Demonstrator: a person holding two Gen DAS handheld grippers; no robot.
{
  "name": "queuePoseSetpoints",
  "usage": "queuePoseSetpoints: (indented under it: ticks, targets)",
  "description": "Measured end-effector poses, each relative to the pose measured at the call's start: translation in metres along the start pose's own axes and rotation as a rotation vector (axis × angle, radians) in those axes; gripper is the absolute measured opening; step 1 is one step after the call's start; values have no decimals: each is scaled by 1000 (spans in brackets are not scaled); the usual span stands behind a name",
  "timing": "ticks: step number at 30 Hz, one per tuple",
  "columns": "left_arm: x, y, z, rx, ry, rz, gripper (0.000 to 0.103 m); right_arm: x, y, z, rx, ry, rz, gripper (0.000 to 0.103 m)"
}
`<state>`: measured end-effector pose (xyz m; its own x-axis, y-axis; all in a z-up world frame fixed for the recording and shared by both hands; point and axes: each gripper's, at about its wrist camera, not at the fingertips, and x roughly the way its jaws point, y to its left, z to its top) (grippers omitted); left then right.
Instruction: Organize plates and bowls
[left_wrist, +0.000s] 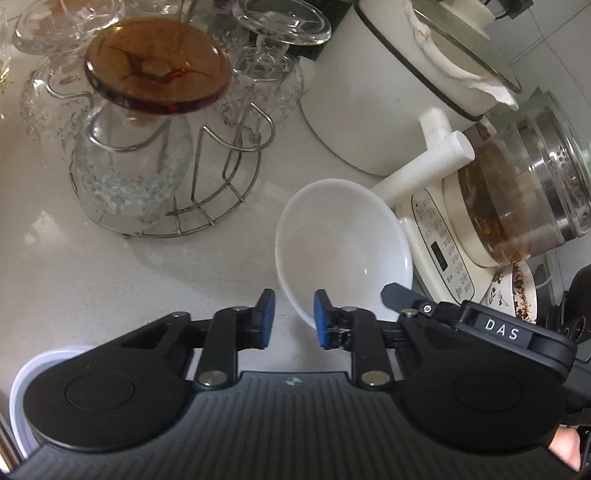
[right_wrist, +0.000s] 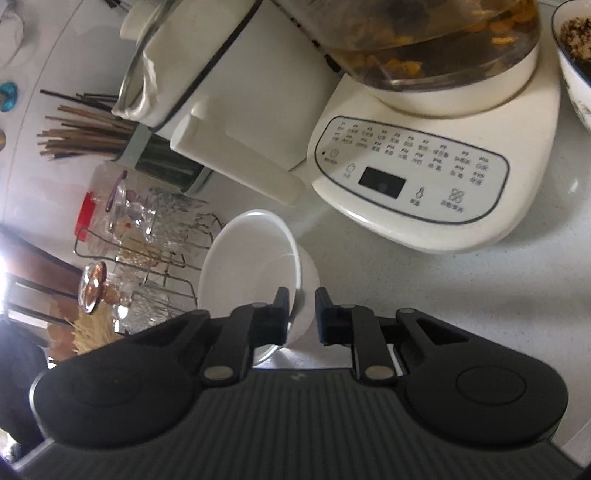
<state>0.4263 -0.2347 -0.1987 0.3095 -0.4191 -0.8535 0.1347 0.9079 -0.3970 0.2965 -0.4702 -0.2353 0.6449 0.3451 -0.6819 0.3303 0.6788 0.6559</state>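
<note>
A white bowl (left_wrist: 343, 247) stands on the white counter (left_wrist: 110, 277) and is tilted. In the left wrist view my left gripper (left_wrist: 293, 319) is open, its blue pads (left_wrist: 267, 317) straddling the bowl's near rim. The right gripper's black finger (left_wrist: 400, 293) touches the bowl's right rim. In the right wrist view my right gripper (right_wrist: 301, 314) is open with the bowl's wall (right_wrist: 255, 266) between its fingers, not pinched. A second white dish (left_wrist: 22, 387) shows at the lower left under my left gripper.
A wire rack (left_wrist: 207, 177) with glass cups and an amber lid (left_wrist: 155, 74) stands at the left. A white pot (left_wrist: 388, 92) and a kettle base (right_wrist: 424, 177) with glass jug (left_wrist: 528, 184) stand right. A dirty flowered plate (left_wrist: 517, 291) lies far right. Chopsticks (right_wrist: 85, 136) stand behind.
</note>
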Motion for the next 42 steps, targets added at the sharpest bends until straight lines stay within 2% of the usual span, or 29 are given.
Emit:
queuePoseSetpoints:
  ticks: [4,13,26,36,42]
  targets:
    - [-3,-9,-3,23,-23,23,15,-2,1,-3,-8,5,0,13]
    - [-16,-17,-18,45,7,-41,13,-32,-8,-19,2,0,-12,12]
    - [-19,-46,-61,150,92,-106,14,-82,-28,-51,-7,-26,-122,13]
    - [-8,-60,-74,194,132,-89,14,-93,-46,-61,29,-30,-175,15]
    - [-11,-60,-74,208,122,-65,14,-95,-46,-61,15,-45,-192,16]
